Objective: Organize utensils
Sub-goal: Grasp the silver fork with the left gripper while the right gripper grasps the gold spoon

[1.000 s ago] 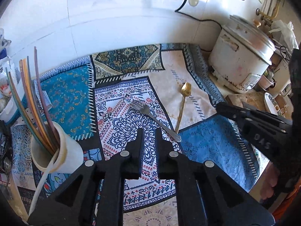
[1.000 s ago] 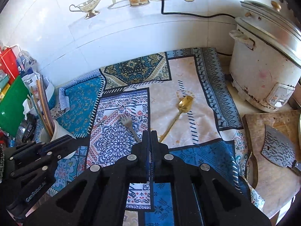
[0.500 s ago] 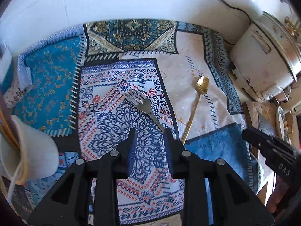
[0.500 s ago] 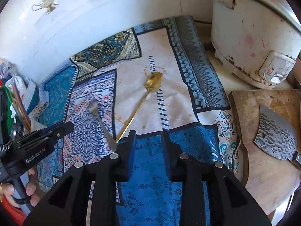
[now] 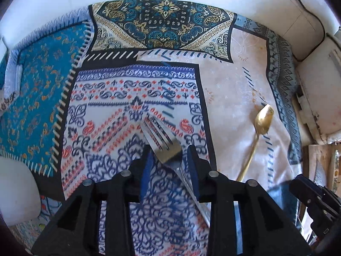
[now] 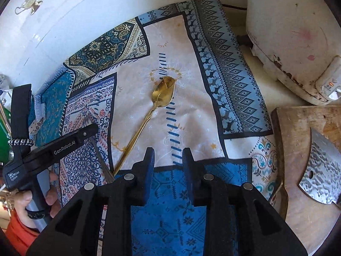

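A silver fork (image 5: 164, 147) lies on the patterned cloth (image 5: 119, 106), tines pointing away. My left gripper (image 5: 169, 151) is open and low over it, one finger on each side of the fork's head. A gold spoon (image 5: 259, 132) lies to the right on the beige patch; it also shows in the right wrist view (image 6: 155, 104). My right gripper (image 6: 167, 155) is open and empty over the blue patch, just right of the spoon's handle end. The left gripper body (image 6: 49, 149) shows at the left of the right wrist view, covering most of the fork (image 6: 100, 160).
A white cup (image 5: 15, 194) stands at the left edge. A white rice cooker (image 6: 298, 38) stands at the right. A wooden board (image 6: 302, 162) with a cleaver (image 6: 321, 175) lies at the right front. A tiled wall (image 6: 85, 12) runs behind the cloth.
Both grippers have opened from shut and dropped toward the cloth. The left one now straddles the fork's head; the right one has come down by the spoon's handle.
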`<state>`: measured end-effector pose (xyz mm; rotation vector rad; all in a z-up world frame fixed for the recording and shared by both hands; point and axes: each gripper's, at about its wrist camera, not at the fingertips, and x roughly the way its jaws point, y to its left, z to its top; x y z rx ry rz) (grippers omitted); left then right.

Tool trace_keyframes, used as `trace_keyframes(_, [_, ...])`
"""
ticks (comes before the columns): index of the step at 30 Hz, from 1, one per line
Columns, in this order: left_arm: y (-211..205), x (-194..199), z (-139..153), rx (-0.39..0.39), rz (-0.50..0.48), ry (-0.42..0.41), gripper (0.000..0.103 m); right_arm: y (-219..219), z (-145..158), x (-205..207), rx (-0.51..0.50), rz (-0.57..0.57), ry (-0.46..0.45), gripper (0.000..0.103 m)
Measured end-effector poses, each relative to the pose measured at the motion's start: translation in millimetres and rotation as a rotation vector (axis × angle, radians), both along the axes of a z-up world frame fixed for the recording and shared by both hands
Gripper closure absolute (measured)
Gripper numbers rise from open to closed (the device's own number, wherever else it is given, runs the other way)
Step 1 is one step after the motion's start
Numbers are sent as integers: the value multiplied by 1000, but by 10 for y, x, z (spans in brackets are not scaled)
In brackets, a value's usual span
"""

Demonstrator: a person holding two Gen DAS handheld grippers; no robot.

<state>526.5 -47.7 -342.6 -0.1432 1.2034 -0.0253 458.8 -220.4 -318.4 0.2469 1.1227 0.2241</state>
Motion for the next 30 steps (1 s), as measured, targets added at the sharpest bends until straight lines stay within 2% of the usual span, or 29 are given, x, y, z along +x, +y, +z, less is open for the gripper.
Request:
trace_keyframes(6, [-263,67,-53,149,-63,-66,71,-46,-130,284,63,-8,11,79])
trace_keyframes(10, [-243,74,-66,135,-57,-72,74,-21,-233,491,95,-27,43,78])
trace_keyframes(16, [-51,-60,-50,98,-77,-63,77,159,-306,663,50,-16,45,71])
trace_keyframes(20, [158,-221,-31,66,-71,-49,77,360,-287,698,-14,6,-15,59])
trace_keyframes(24, [389,-413,-38,64,-28,-51,77,632,-312,681,-179,18,-94,59])
trace_keyframes(26, [531,-495,-42,48,2,-50,77,736,-327,664,-223,20,-124,62])
trace_keyframes(27, [593,-538,-40,38,13,-48,77,773,-327,655,-225,29,-140,68])
trace_keyframes(28, [643,-576,-41,33,19,-47,77,811,-326,656,-219,40,-143,71])
trace_keyframes(30, [551,-636,50,36,18,-51,77,886,-315,662,-225,66,-137,71])
